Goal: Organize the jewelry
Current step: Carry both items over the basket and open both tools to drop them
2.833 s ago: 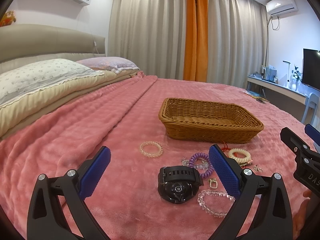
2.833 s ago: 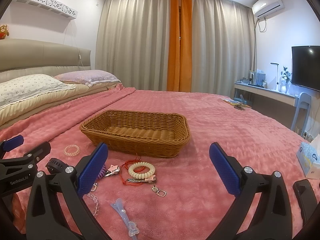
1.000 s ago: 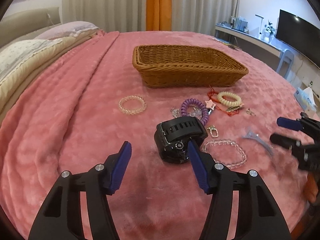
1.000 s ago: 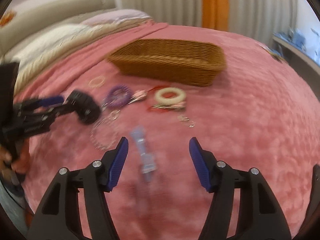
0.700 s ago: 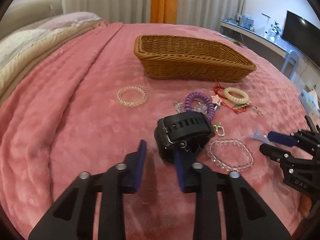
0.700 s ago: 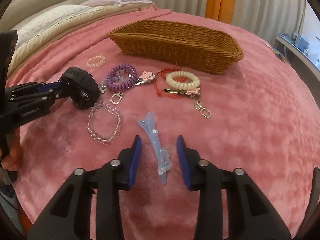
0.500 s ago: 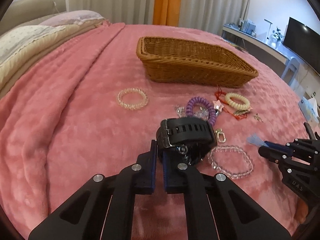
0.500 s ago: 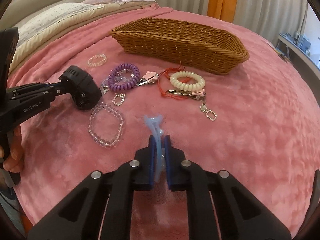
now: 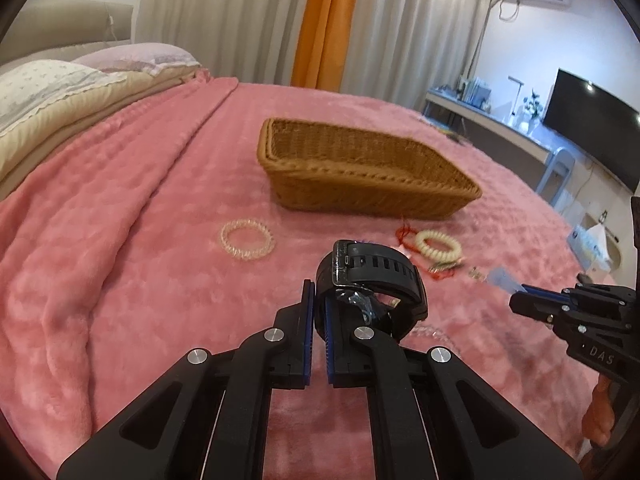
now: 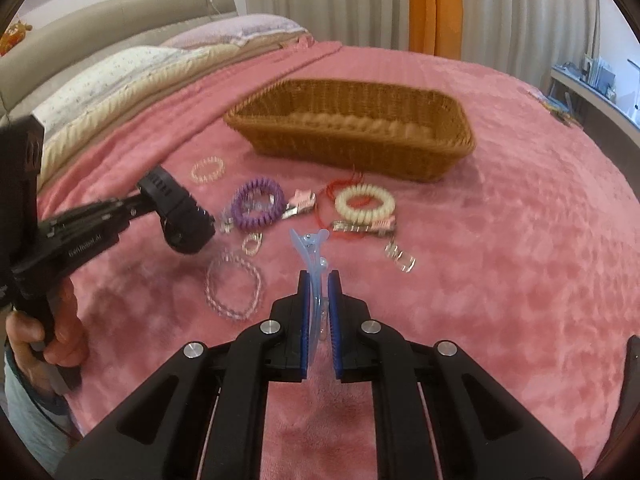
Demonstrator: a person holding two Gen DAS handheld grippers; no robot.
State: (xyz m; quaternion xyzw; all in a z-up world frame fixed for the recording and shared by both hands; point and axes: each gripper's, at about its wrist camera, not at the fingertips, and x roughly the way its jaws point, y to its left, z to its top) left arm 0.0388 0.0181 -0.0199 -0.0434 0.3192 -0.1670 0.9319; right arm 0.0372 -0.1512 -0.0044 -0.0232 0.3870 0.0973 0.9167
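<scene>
My left gripper (image 9: pixel 318 300) is shut on a black watch (image 9: pixel 376 280) and holds it above the pink blanket. It also shows in the right wrist view (image 10: pixel 184 216). My right gripper (image 10: pixel 319 292) is shut on a pale blue hair clip (image 10: pixel 310 252), lifted off the bed. An empty wicker basket (image 9: pixel 360 176) (image 10: pixel 360 132) sits beyond. On the blanket lie a clear coil bracelet (image 9: pixel 247 239), a purple coil bracelet (image 10: pixel 258 202), a cream coil bracelet (image 10: pixel 364 201), a clear bead bracelet (image 10: pixel 234 288) and small clips.
Pillows (image 9: pixel 60 84) and a headboard lie to the left. A desk and TV (image 9: pixel 592 120) stand at the right past the bed's edge. A tissue pack (image 9: pixel 592 244) lies near that edge. Curtains hang behind.
Both grippers closed, the left on the watch and the right on the blue hair clip. Both have lifted their items off the blanket and moved toward the basket.
</scene>
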